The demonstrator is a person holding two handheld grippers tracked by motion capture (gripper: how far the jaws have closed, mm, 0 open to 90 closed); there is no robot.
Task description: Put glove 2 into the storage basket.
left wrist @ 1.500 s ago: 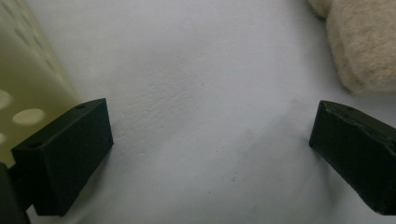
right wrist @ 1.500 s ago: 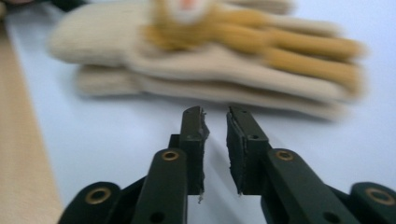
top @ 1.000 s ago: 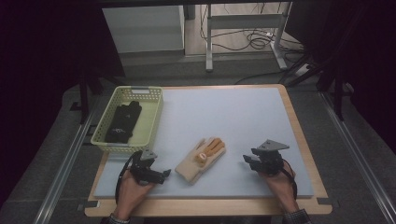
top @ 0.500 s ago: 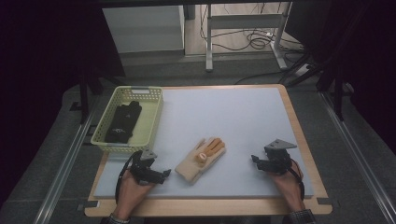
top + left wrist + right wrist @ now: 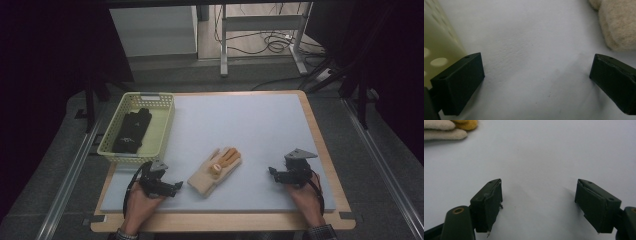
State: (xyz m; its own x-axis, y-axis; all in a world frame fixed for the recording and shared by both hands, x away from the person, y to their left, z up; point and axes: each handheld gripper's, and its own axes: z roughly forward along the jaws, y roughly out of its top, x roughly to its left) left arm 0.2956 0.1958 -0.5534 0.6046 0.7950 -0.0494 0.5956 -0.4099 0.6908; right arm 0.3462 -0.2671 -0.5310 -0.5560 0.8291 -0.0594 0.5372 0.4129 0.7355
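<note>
Nearby: basket (image 5: 162, 122), black glove (image 5: 131, 131) | tan glove (image 5: 216, 170) lies free | both hand-held grippers gape, right just widened

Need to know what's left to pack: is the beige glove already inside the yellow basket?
No, the beige glove lies flat on the grey mat, outside the yellow basket that holds a black item.

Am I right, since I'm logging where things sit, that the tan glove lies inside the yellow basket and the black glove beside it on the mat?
Not quite: you have them swapped. In the high view the black glove lies inside the yellow basket, while the tan glove lies on the mat, between the two tools.
</note>
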